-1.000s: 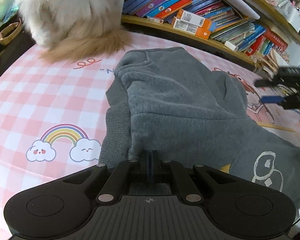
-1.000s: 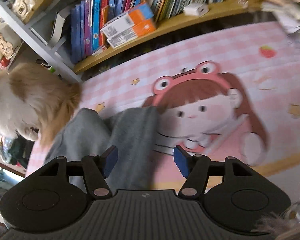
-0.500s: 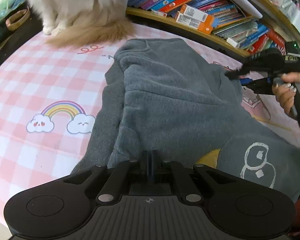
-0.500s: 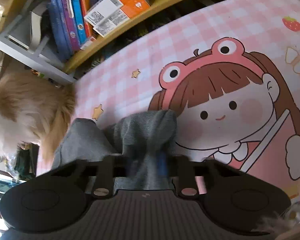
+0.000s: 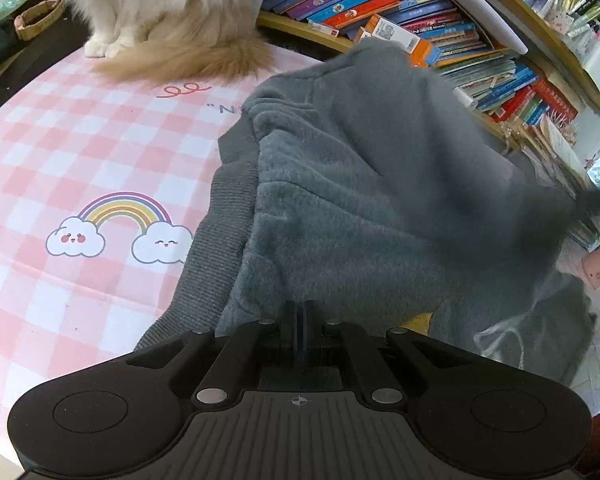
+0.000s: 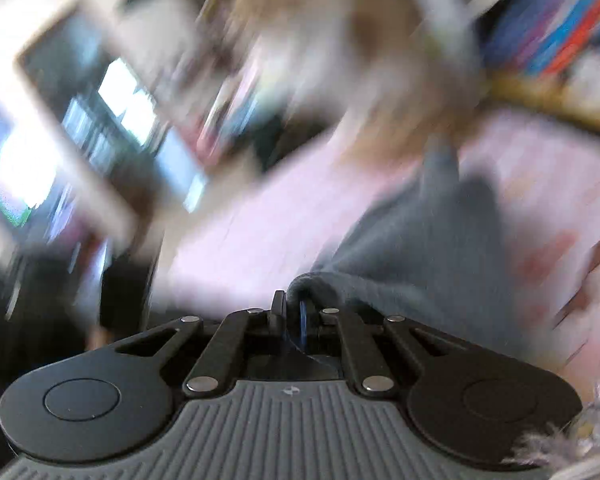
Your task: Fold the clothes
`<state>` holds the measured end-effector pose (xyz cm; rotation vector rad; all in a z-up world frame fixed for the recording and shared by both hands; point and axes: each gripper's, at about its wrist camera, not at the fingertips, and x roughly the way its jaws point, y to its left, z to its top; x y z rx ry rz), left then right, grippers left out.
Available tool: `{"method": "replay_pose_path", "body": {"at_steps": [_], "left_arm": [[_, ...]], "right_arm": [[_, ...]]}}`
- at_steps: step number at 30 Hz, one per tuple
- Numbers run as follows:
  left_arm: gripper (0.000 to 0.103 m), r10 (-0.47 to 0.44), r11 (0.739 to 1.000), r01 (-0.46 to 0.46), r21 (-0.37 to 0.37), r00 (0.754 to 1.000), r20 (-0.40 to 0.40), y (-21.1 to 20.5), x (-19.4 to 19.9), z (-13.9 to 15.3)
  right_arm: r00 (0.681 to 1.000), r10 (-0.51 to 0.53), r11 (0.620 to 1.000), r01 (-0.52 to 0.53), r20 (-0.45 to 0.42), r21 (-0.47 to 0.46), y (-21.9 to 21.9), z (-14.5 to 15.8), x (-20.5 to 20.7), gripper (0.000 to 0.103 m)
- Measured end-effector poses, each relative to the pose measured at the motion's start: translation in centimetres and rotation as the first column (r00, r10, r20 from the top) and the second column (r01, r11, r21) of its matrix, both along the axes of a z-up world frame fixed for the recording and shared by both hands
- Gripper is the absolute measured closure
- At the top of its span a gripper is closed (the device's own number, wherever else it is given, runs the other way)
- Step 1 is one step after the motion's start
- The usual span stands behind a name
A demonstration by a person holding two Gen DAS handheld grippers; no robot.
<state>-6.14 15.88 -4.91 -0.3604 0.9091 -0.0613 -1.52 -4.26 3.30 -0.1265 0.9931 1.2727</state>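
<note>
A grey fleece sweatshirt (image 5: 360, 208) lies on the pink checked mat (image 5: 60, 128). My left gripper (image 5: 299, 312) is shut on its near edge, beside the ribbed hem (image 5: 208, 248). The garment's right side is raised and blurred in the left wrist view. In the right wrist view, which is badly smeared by motion, my right gripper (image 6: 294, 306) is shut on a bunched fold of the same grey sweatshirt (image 6: 428, 240), and the cloth trails away from the fingers to the right over the pink mat (image 6: 252, 232).
A fluffy white and tan animal (image 5: 160, 12) sits on the mat's far edge, close to the garment. Low shelves packed with books (image 5: 400, 4) run along the back and right. A small woven basket (image 5: 36, 20) stands at the far left, off the mat.
My right gripper closed on a fold at the sweatshirt's far side, then swung away and rolled with it, lifting that side. The left gripper stayed shut and barely moved.
</note>
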Motion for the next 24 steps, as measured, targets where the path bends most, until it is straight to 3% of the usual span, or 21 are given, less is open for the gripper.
{"method": "replay_pose_path", "body": {"at_steps": [2,4,6,8,11,14,16,17,20,24], "left_arm": [[0.099,-0.004,1.000,0.004,0.000,1.000,0.003,0.0,0.0,0.0],[0.099,-0.008,1.000,0.008,0.000,1.000,0.006,0.1,0.0,-0.1],[0.099,-0.013,1.000,0.013,0.000,1.000,0.009,0.1,0.0,-0.1],[0.099,-0.016,1.000,0.016,-0.001,1.000,0.011,0.2,-0.1,-0.1],[0.099,-0.019,1.000,0.019,-0.005,1.000,0.015,0.2,-0.1,-0.2],[0.099,-0.022,1.000,0.022,-0.009,1.000,0.018,0.3,-0.2,-0.2],[0.099,-0.024,1.000,0.024,-0.011,1.000,0.019,0.3,-0.2,-0.2],[0.099,-0.025,1.000,0.025,-0.011,1.000,0.019,0.3,-0.1,-0.2],[0.099,-0.029,1.000,0.029,-0.007,0.999,0.018,0.3,-0.1,-0.2],[0.098,-0.031,0.999,0.032,-0.008,0.999,0.021,0.4,-0.1,-0.2]], "right_arm": [[0.998,0.038,0.990,-0.044,-0.041,-0.132,1.0,-3.0,-1.3,0.087],[0.998,0.010,0.981,-0.021,-0.056,-0.194,1.0,-4.3,-1.4,0.080],[0.998,-0.019,0.987,0.008,-0.066,-0.161,0.2,-3.7,-1.3,0.067],[0.996,-0.040,0.995,0.033,-0.075,-0.093,-1.3,-2.3,-1.0,0.046],[0.990,-0.111,0.994,0.110,-0.087,-0.011,-3.7,-0.4,0.3,0.041],[0.952,-0.290,0.957,0.291,-0.101,0.002,-6.8,-0.2,2.8,0.040],[0.889,-0.429,0.902,0.430,-0.156,-0.029,-8.8,-1.1,4.7,0.044],[0.841,-0.502,0.863,0.501,-0.203,-0.058,-9.7,-1.8,5.6,0.050],[0.662,-0.654,0.741,0.657,-0.366,-0.137,-12.1,-4.4,7.1,0.065],[0.447,-0.708,0.613,0.774,-0.546,-0.161,-14.4,-6.7,7.1,0.065]]}}
